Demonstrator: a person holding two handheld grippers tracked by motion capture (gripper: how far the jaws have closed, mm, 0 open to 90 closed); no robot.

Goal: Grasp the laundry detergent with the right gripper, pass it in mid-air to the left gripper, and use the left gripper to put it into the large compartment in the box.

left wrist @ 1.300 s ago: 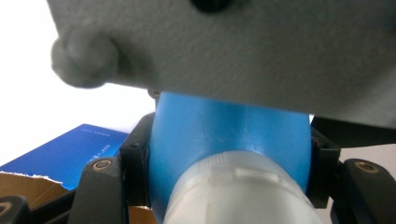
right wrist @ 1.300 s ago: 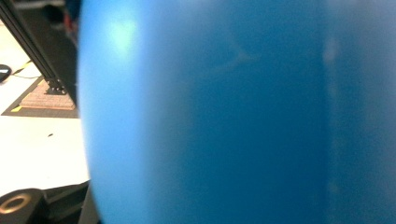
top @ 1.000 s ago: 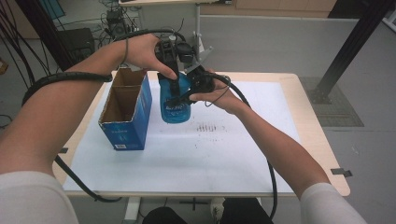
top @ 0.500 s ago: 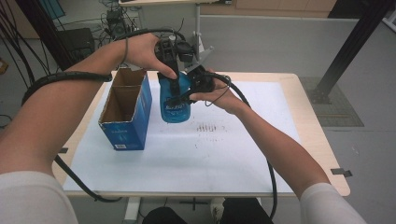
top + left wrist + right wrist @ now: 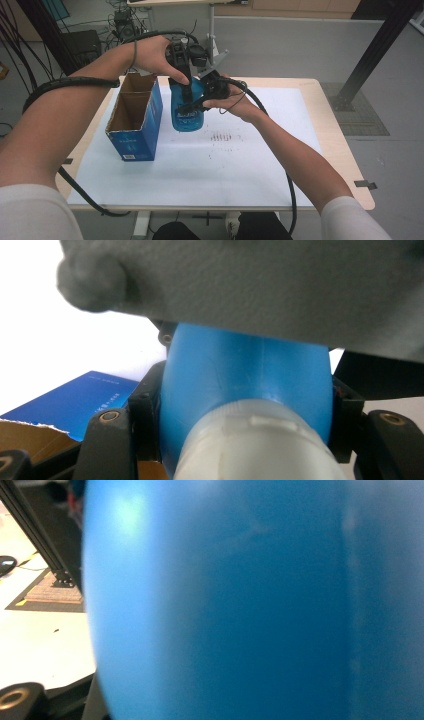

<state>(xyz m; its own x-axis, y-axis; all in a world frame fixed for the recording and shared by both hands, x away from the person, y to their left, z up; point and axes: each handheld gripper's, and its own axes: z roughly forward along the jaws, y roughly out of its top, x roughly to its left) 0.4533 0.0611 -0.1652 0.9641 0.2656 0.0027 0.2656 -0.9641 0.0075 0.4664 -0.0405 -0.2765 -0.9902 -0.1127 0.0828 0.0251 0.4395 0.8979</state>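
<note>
Bottle: we saw the blue bottle [image 5: 186, 107] held upright in the air above the counter [image 5: 280, 165], just right of the open blue box [image 5: 135, 125]
Left gripper [image 5: 182, 75]: we watched its fingers [image 5: 145, 415] clamp the bottle's neck from above
Right gripper [image 5: 202, 97]: pressed against the bottle's side; we could not tell how its fingers stood
Box: standing on the white sheet [image 5: 225, 170], top flaps open
</note>
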